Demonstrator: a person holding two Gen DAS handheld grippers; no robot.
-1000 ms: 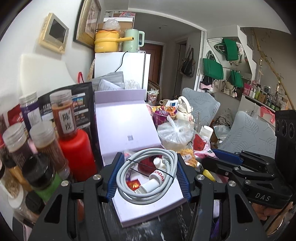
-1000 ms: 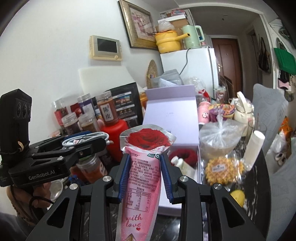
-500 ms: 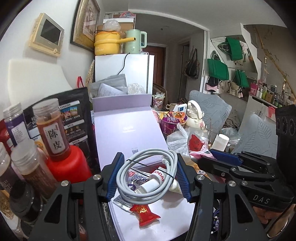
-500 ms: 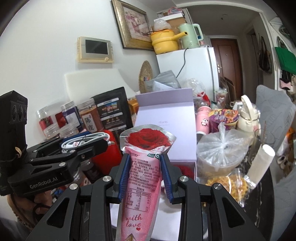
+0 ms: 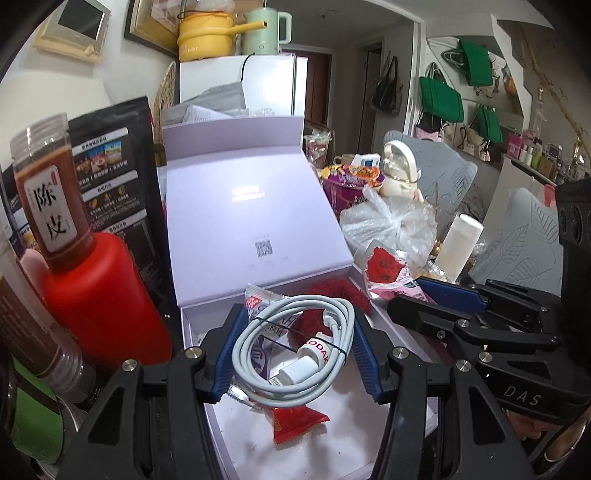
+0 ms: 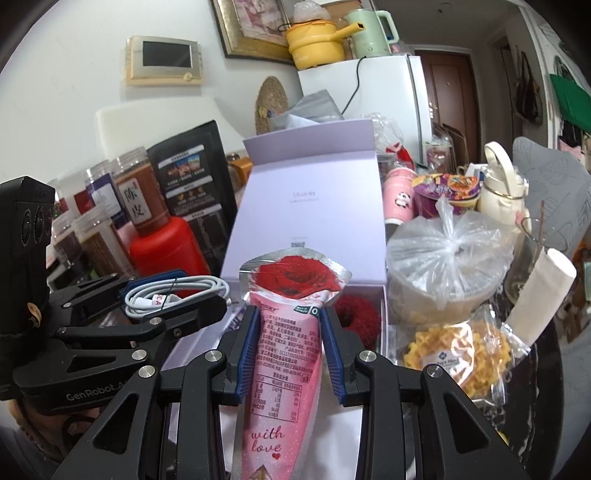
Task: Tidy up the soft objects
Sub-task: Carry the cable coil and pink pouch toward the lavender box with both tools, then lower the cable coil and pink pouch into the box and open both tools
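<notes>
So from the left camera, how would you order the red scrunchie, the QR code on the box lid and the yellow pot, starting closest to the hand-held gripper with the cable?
1. Red scrunchie: in the box, just beyond the left hand-held gripper.
2. QR code: higher, on the raised lid.
3. Yellow pot: far back, atop the fridge.

Coiled white cable, pink rose pouch

Glossy foil pouch; smooth plastic cable.
</notes>
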